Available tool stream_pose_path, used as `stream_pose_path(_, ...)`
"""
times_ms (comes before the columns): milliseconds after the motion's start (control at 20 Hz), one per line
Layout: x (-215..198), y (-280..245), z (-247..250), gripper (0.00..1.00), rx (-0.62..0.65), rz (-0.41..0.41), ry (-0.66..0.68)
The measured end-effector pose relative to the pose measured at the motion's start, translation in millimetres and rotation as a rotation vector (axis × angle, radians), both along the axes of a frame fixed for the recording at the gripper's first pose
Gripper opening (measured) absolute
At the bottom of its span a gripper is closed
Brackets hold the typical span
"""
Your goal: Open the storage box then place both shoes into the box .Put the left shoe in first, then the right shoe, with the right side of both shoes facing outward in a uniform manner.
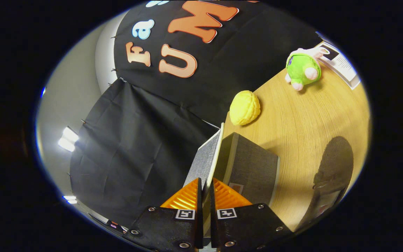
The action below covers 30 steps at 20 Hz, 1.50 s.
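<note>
Gripper [205,185] clenched on the lid [206,159] of the storage box [252,166], fingers pinching its thin edge from both sides. Lid stands raised, long axis running straight ahead from the fingers toward the booth wall. Box sits at the tabletop [310,115] edge; open wood beyond it. Dark shoe [332,175] beside the box, apart. Yellow ball [244,107] & green plush toy [303,68] further off.
</note>
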<state>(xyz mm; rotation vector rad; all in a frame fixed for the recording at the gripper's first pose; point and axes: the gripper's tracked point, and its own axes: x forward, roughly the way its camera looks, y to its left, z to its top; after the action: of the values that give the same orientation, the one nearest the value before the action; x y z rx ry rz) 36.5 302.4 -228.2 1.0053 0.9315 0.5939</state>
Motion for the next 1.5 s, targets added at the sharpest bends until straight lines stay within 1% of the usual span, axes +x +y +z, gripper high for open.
stream_pose_path(350, 19.6, 38.4, 69.5, 0.10, 0.058, -0.009, -0.077)
stream_pose_path(550, 29.6, 81.2, 106.5, 0.10, 0.086, -0.009, -0.124)
stream_pose_path(750, 29.3, 134.0, 115.0, 0.10, 0.094, 0.018, -0.140)
stream_pose_path(950, 32.6, 171.4, 113.6, 0.10, 0.126, -0.005, -0.119)
stream_pose_path(1100, 23.5, 183.9, 104.8, 0.16, 0.101, -0.025, -0.108)
stream_pose_path(1150, 21.9, 191.2, 99.2, 0.27, 0.098, -0.019, -0.098)
stream_pose_path(1200, 20.4, 196.7, 96.7, 0.34, 0.101, -0.009, -0.089)
stream_pose_path(1250, 26.3, 203.4, 98.3, 0.44, 0.103, -0.001, -0.084)
stream_pose_path(1300, 31.5, 207.9, 97.5, 0.49, 0.097, 0.006, -0.083)
stream_pose_path(1350, 32.1, 210.2, 97.6, 0.60, 0.091, 0.015, -0.090)
stream_pose_path(1400, 29.5, 211.1, 96.1, 0.65, 0.079, 0.028, -0.097)
stream_pose_path(1450, 25.8, 210.6, 93.6, 0.74, 0.067, 0.037, -0.110)
stream_pose_path(1500, 21.6, 208.7, 93.8, 0.78, 0.054, 0.045, -0.129)
